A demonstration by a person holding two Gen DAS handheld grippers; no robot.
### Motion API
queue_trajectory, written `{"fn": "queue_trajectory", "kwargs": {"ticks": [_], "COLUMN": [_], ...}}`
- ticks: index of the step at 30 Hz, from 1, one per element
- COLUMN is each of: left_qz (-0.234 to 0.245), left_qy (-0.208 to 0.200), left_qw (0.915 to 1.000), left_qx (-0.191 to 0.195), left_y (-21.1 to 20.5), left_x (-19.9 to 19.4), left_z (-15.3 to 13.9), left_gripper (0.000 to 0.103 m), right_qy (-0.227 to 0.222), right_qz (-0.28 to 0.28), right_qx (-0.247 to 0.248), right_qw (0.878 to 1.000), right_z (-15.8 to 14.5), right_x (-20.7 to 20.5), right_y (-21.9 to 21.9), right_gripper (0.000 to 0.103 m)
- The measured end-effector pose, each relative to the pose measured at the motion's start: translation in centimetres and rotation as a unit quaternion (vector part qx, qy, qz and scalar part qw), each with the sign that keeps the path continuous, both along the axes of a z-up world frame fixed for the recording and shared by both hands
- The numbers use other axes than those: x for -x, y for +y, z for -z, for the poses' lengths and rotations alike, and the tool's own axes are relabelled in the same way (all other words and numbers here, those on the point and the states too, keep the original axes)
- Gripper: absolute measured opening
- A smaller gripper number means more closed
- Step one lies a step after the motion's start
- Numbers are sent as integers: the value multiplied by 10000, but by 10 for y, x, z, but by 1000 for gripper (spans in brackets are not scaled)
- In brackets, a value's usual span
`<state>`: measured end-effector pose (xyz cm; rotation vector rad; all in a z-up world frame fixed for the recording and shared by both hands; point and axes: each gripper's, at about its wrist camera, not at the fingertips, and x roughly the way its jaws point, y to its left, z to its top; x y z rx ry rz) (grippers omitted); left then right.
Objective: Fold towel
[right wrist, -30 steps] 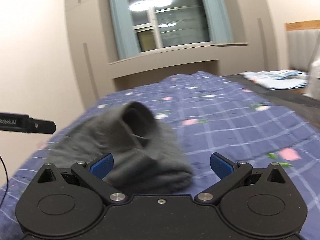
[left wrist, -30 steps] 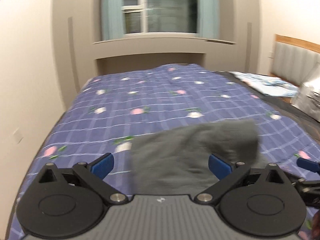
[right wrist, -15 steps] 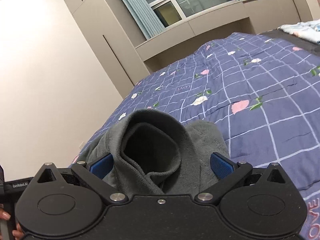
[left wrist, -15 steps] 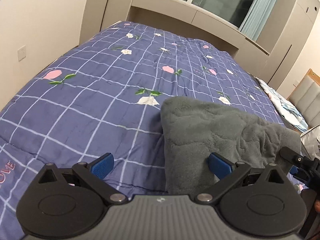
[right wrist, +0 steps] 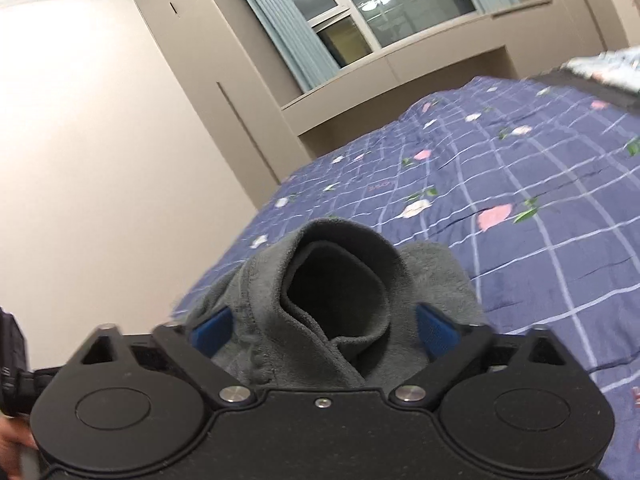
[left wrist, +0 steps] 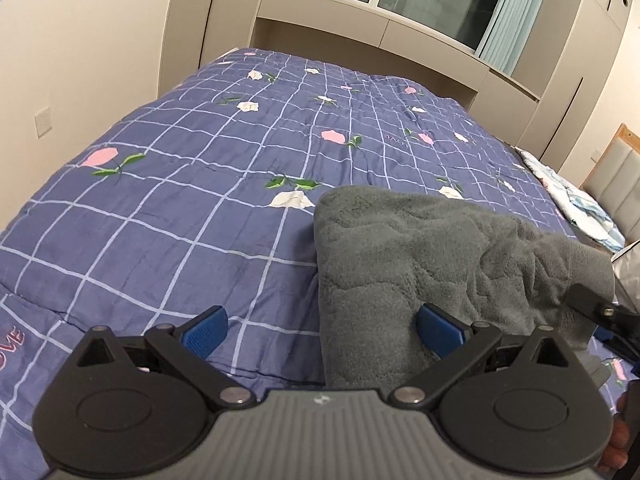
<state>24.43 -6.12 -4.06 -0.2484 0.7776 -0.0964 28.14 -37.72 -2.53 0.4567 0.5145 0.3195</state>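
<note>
on our checked quilt (left wrist: 200, 184) the grey towel (left wrist: 420, 264) lies bunched; our left gripper (left wrist: 320, 328) gapes over its edge, our right gripper (right wrist: 320, 330) has just been closing around a rolled fold, ready to lift.

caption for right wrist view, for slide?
Right gripper, jaws just closing, straddles bunched grey towel on blue checked quilt.

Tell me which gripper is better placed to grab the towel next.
Right. The right gripper already has the towel's bunched end between its closing jaws. The left gripper is open, with only the towel edge near one pad.
</note>
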Motion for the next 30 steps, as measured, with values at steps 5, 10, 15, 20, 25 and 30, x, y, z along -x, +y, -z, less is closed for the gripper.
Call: {"fn": "queue_trajectory", "kwargs": {"ticks": [5,10,15,20,25,30], "left_qz": [62,325,474,598,717,822], "left_qy": [-17,-152,-257,178,243,119], "left_qw": [9999,9990,9982,9975,9967,9958], "left_qx": [-143,-261,-255,-324,-277,-375], "left_y": [-7,-18,-27,-38,-44,-44], "left_x": [1,4,2,-12,-12,-9], "left_z": [-5,-20,-28,-5,15,5], "left_gripper": [102,103,103,103,103,102], "right_qy": [-182,-490,-626,-115,9,-74], "right_qz": [166,158,270,285,306,411], "right_qx": [739,815,859,694,1071,1272], "right_qw": [9970,9953,9940,9971,9938,9910], "right_z": [-9,-29,-42,-12,9,9], "right_x": [9,18,22,10,12,19], "right_y": [15,10,-7,-20,-8,-3], "right_gripper": [27,8,2,3,7,29]}}
